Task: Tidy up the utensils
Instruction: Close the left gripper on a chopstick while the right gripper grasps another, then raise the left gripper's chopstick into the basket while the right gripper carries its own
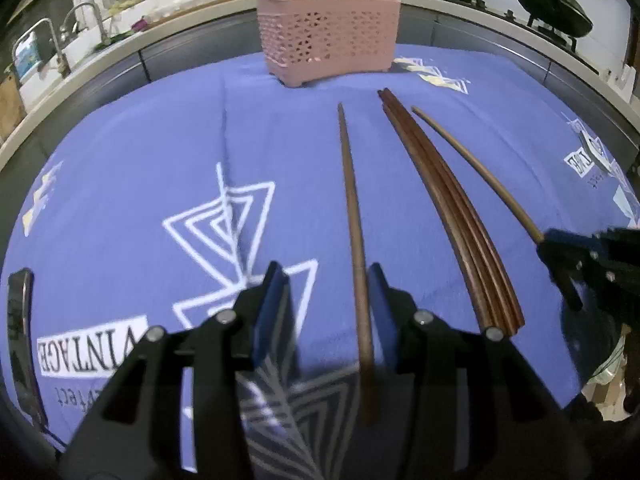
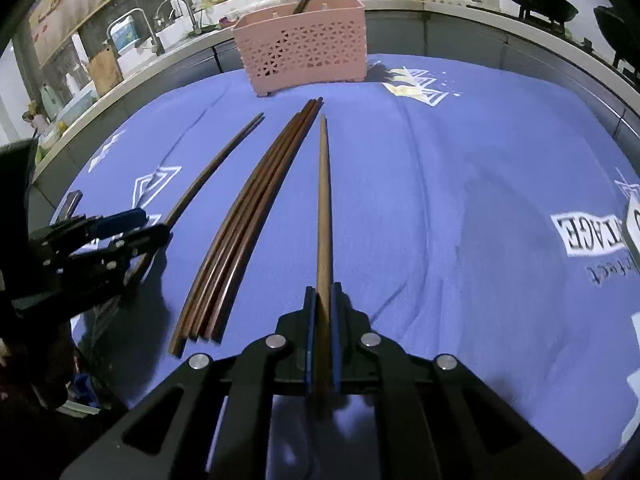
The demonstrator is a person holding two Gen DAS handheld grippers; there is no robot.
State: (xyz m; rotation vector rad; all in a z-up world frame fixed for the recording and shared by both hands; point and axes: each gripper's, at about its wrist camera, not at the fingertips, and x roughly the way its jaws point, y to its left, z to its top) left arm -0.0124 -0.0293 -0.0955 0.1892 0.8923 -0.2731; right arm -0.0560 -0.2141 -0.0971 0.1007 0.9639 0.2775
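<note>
- Left wrist view: your left gripper (image 1: 328, 292) is spread open, with the dark chopstick (image 1: 354, 236) lying between the fingers, hard against the right-hand pad and not yet pinched.
- Its long axis runs straight ahead along the fingers, tip aimed at the pink basket (image 1: 326, 36) at the far edge of the blue cloth (image 1: 120, 168). A bundle of chopsticks (image 1: 448, 208) lies just beside it on the right, roughly parallel.
- Right wrist view: your right gripper (image 2: 323, 300) is clamped on the light chopstick (image 2: 323, 200), which points dead ahead along the fingers, tip toward the basket's right end.
- The bundle is just left of that stick and loose on the cloth.
- Judgement: the right arm is ready to carry to the basket; the left needs only to close, since the stick is already aligned.
</note>
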